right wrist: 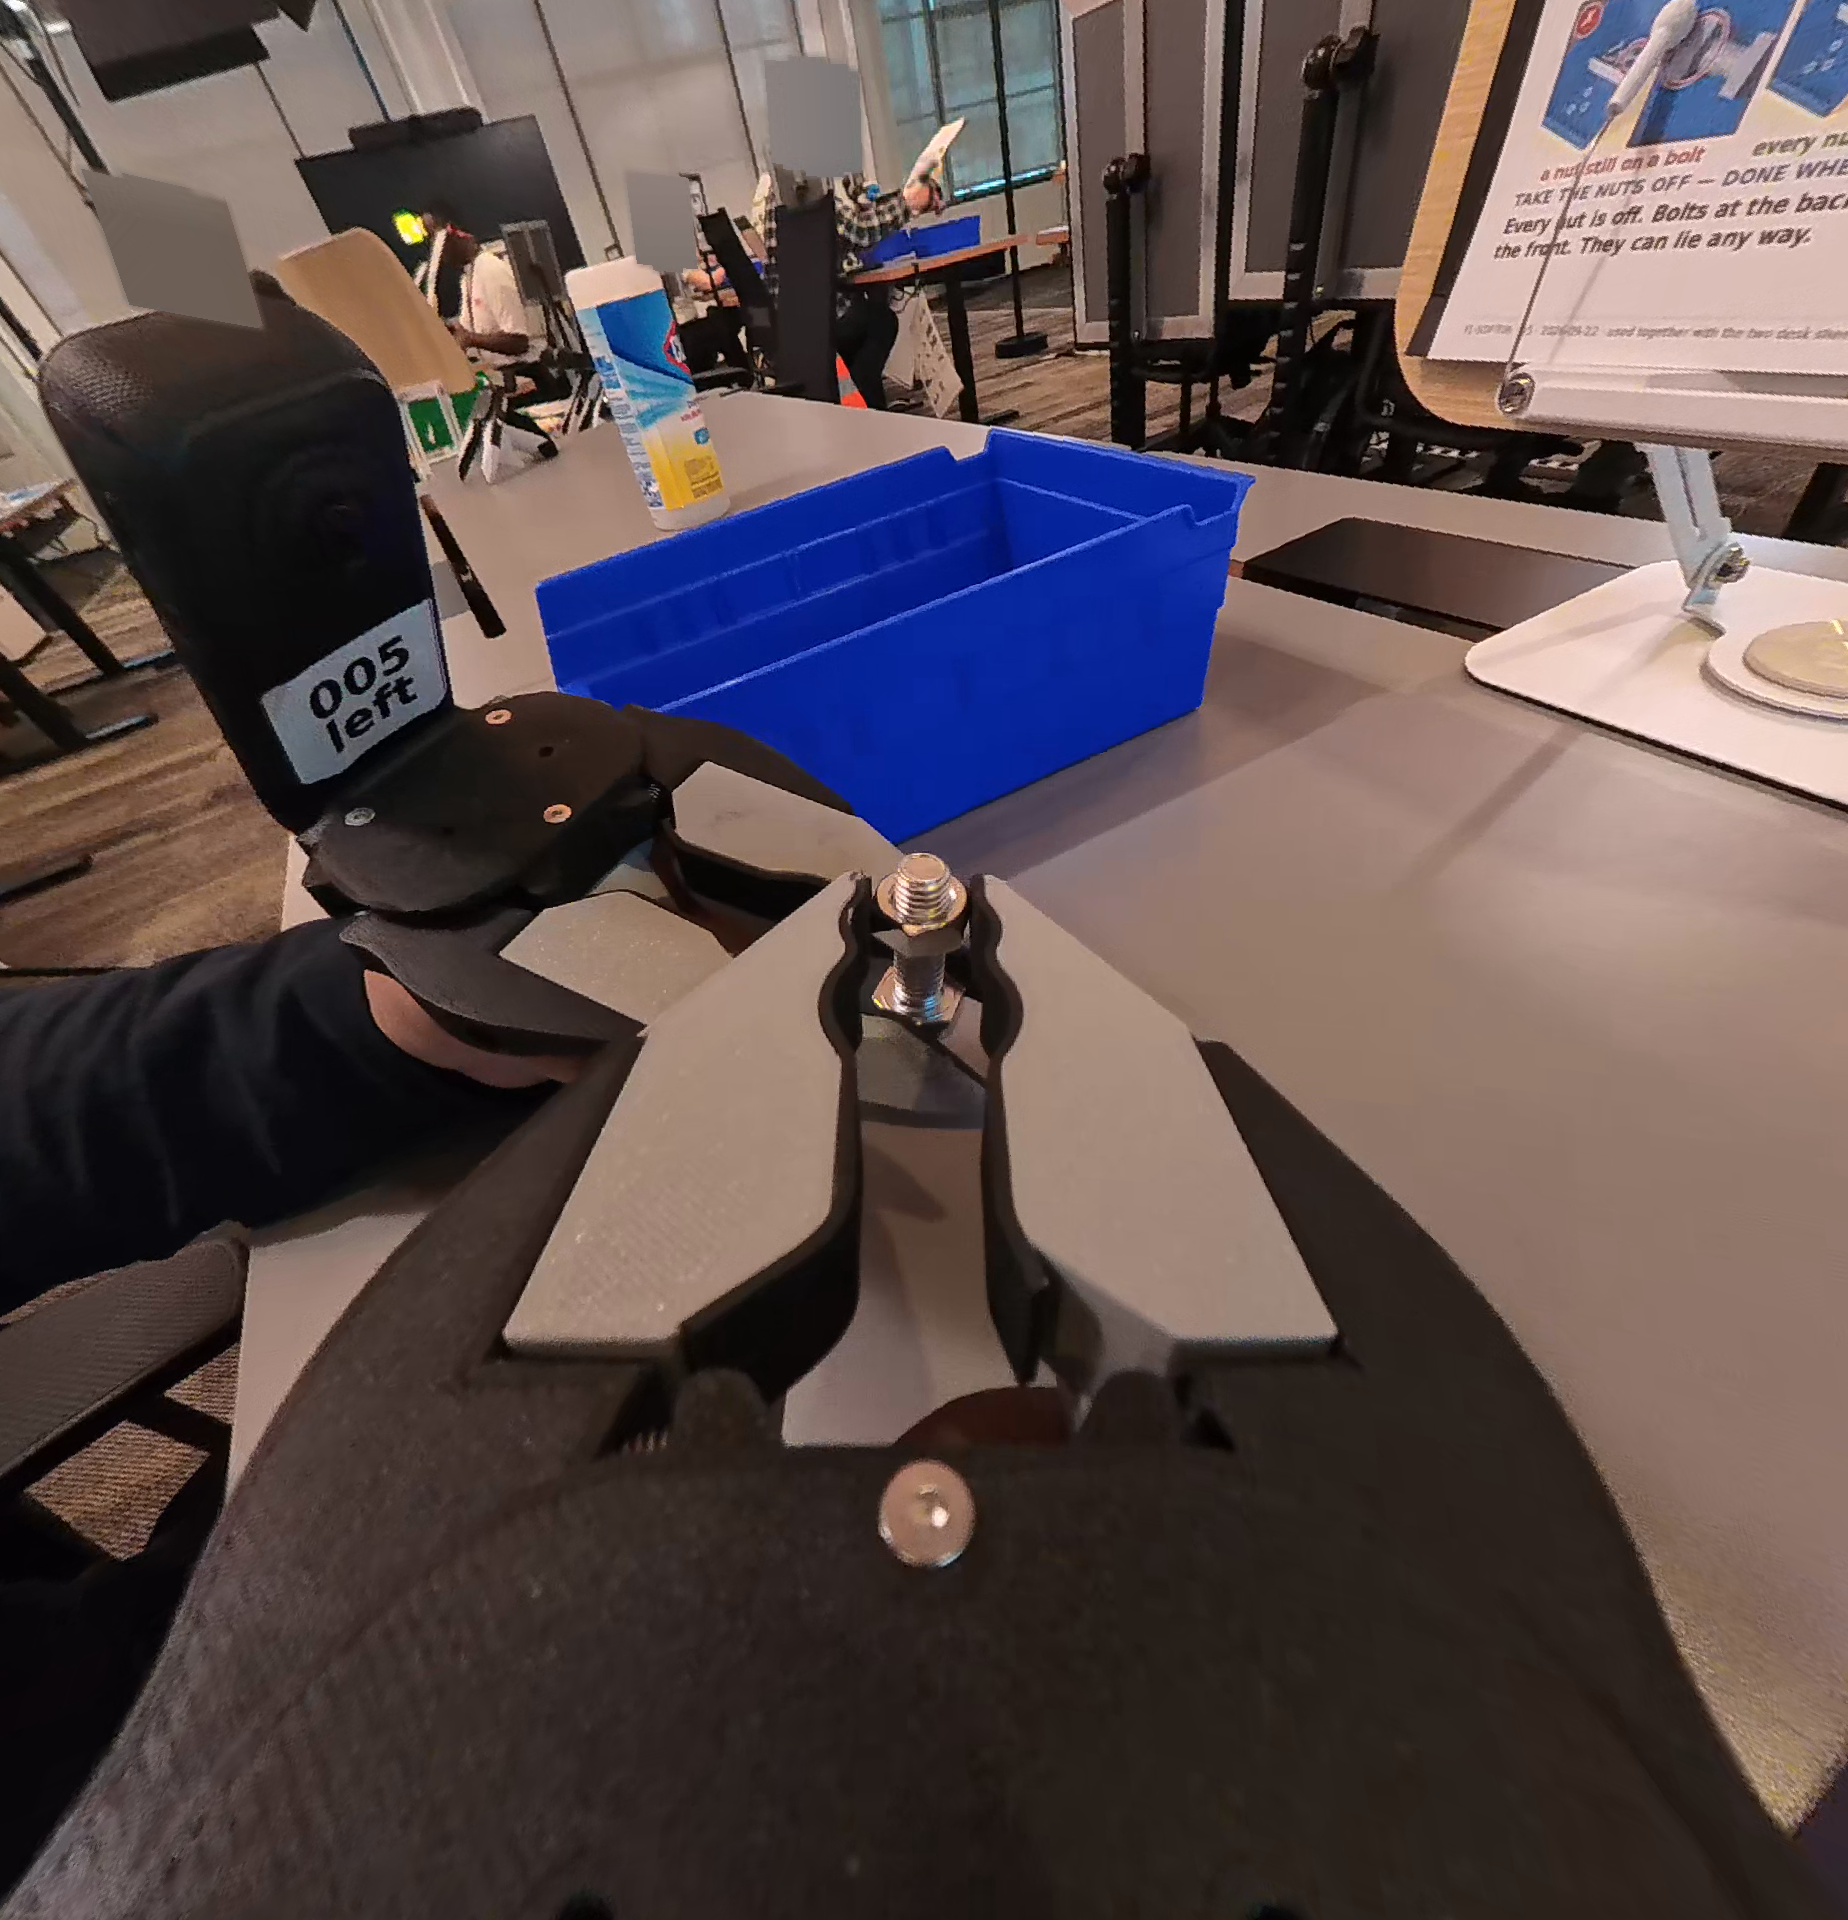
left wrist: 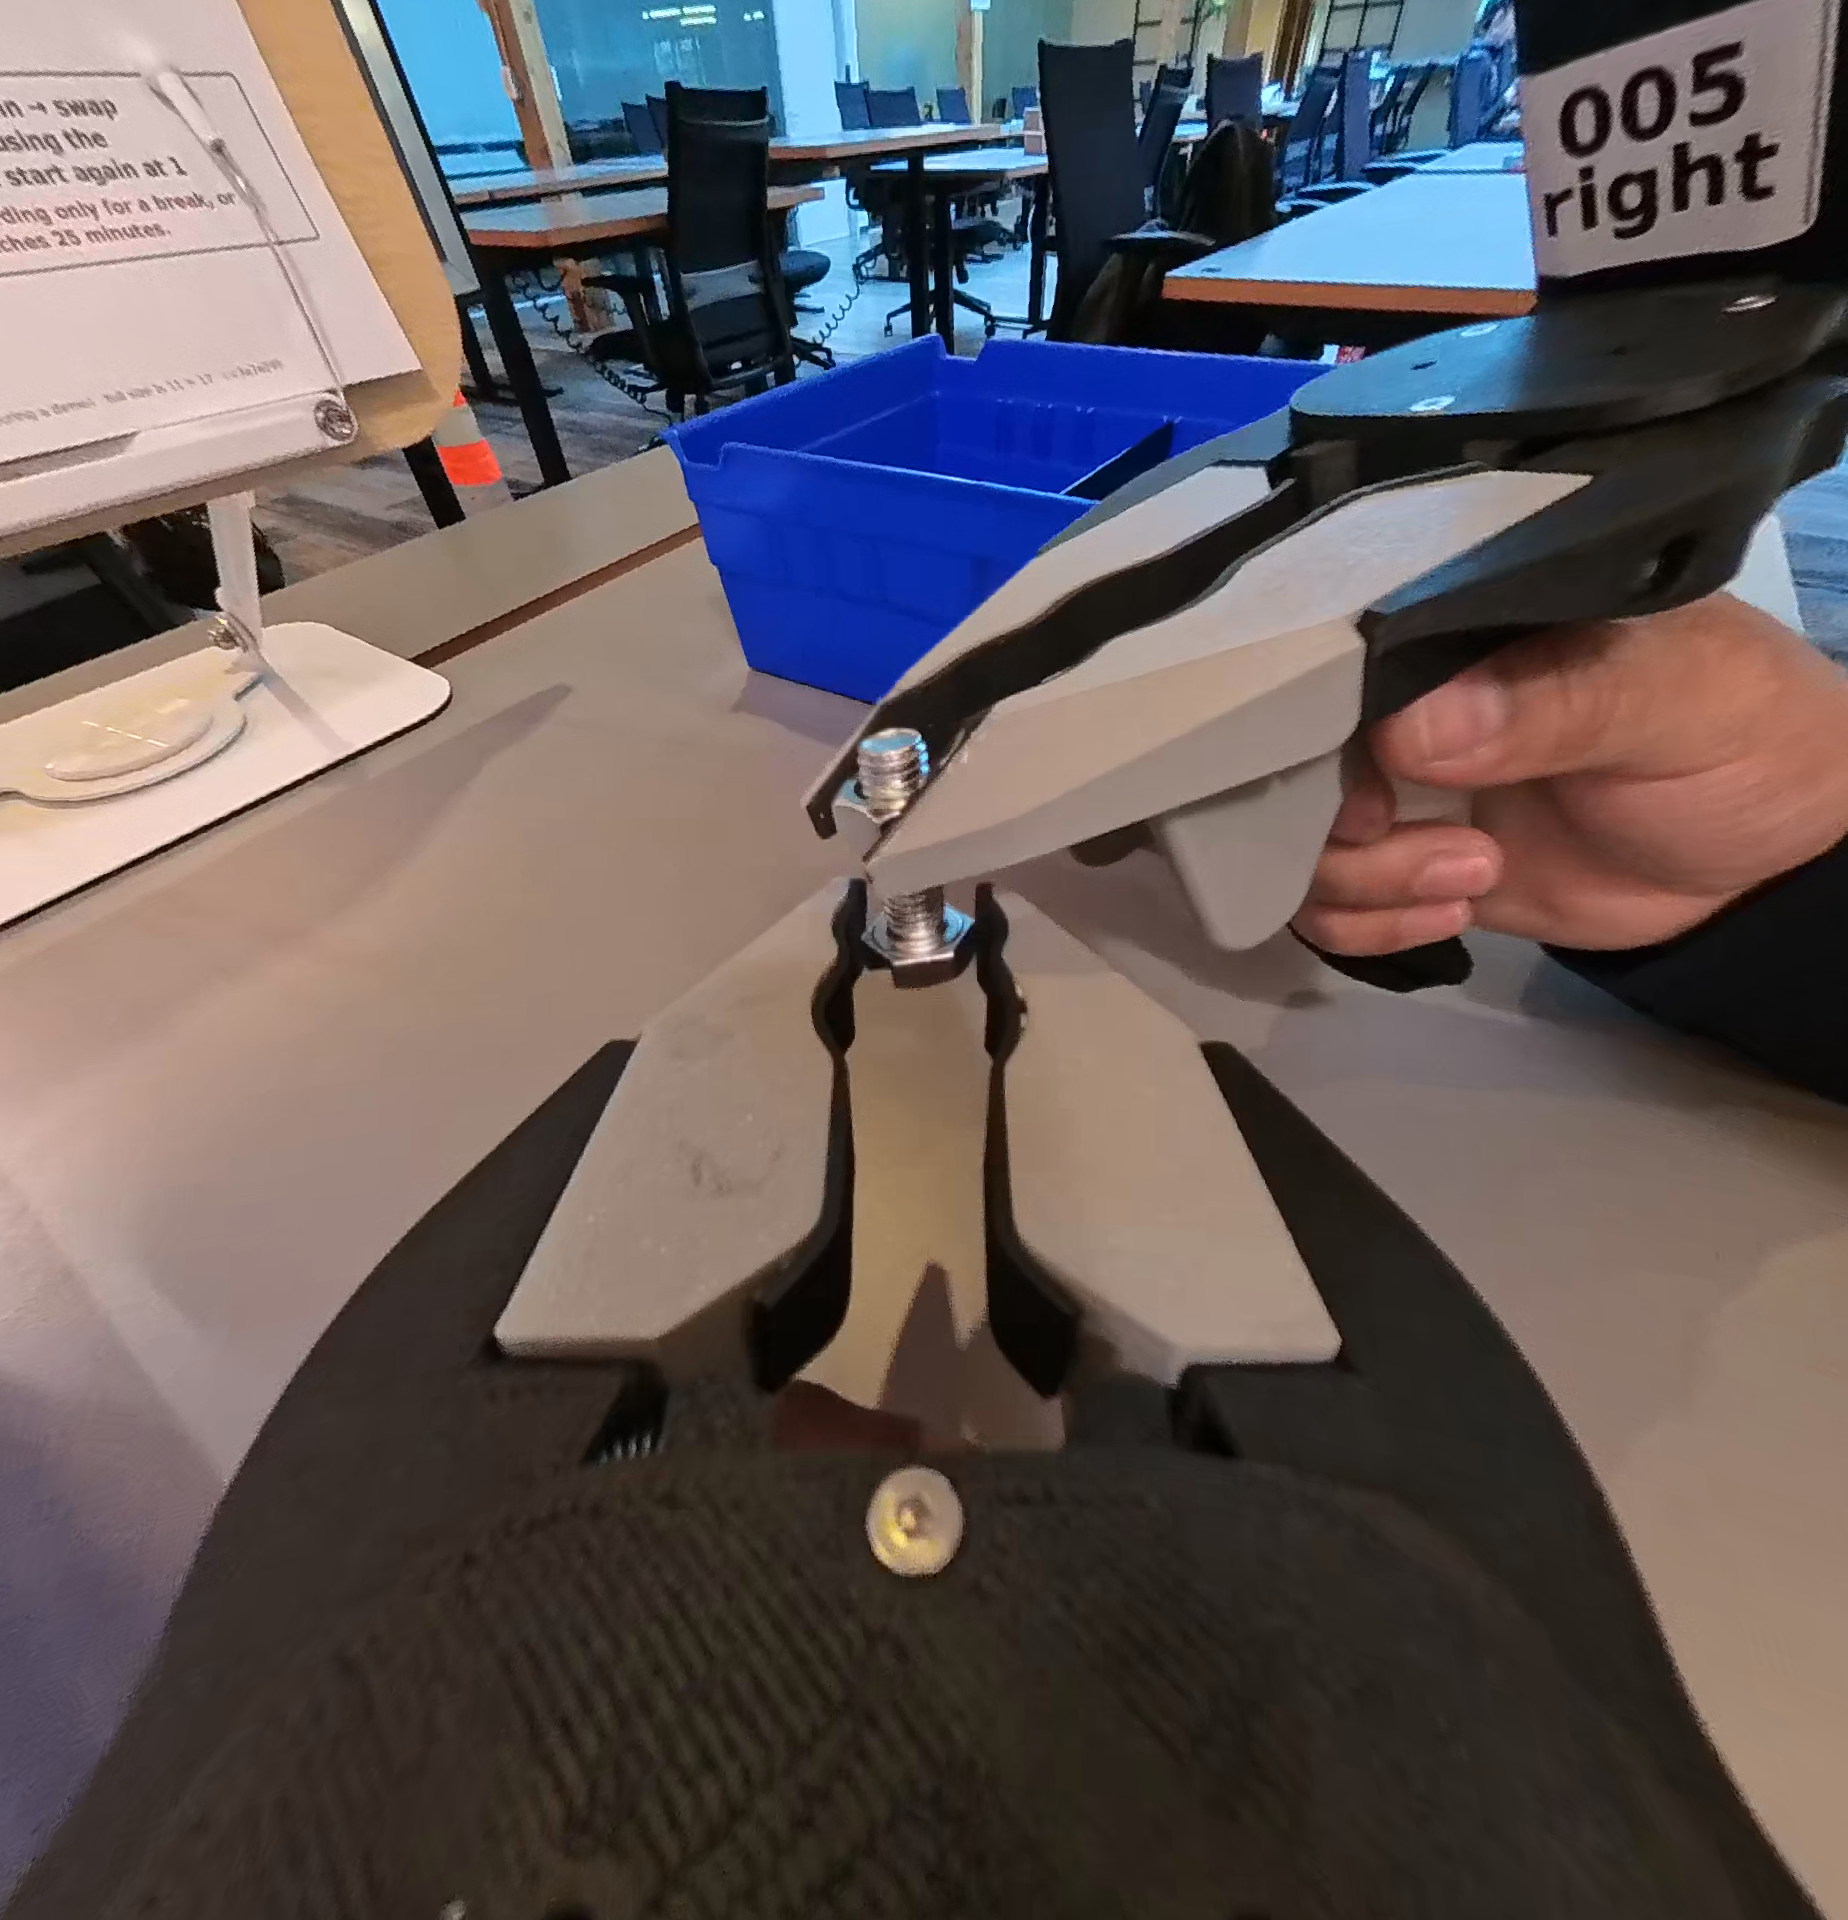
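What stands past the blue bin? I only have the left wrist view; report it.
Observer: A white wipes canister stands on the table beyond the blue bin, apart from it.
Operator: Now report the right gripper's grip.
Observer: The right gripper is shut on a hex nut near the threaded tip of the bolt.
Operator: Check who holds the left gripper.
Observer: A hand in a dark sleeve holds the left gripper.

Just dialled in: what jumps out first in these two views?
A silver bolt stands upright above the grey table, pinched between both grippers: the left gripper clamps its hex head, the right gripper the nut near the top. Behind them sits a bright blue bin.
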Demonstrator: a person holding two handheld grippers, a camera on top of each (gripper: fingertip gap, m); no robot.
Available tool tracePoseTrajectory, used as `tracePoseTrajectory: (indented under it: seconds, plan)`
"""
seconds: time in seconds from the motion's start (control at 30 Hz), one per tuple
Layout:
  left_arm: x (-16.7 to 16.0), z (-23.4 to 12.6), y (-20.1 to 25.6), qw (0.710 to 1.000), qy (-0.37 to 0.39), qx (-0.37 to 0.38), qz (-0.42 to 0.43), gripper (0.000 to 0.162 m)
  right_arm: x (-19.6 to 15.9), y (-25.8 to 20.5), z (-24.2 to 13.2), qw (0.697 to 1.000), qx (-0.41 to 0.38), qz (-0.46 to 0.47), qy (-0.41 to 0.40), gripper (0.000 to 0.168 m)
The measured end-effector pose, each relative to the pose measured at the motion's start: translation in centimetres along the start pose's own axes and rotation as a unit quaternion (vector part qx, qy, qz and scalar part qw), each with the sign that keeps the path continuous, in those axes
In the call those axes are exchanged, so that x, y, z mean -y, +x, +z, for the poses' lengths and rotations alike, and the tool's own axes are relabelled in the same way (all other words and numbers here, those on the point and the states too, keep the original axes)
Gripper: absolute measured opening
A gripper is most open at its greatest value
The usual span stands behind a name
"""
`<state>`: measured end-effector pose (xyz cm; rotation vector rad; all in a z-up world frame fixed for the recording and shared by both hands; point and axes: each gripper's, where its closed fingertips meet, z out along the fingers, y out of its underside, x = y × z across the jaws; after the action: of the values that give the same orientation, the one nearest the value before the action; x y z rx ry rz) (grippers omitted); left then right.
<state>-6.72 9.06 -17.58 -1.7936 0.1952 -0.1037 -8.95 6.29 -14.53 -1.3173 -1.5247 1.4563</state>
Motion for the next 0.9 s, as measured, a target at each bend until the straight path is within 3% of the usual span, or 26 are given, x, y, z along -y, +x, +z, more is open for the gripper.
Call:
tracePoseTrajectory:
  seconds: [0.73, 0.9]
  plan:
    - [0.28, -0.22, 0.49, 1.0, 0.005, -0.024, -0.007, 0.018, 0.36, -0.37, -0.43, 1.0, 0.015, -0.005, 0.007, 0.015]
    - [0.31, -0.24, -0.01, 1.0, 0.0, 0.01, 0.028, 0.017, 0.46, -0.19, -0.43, 1.0, 0.011, 0.003, 0.014, 0.016]
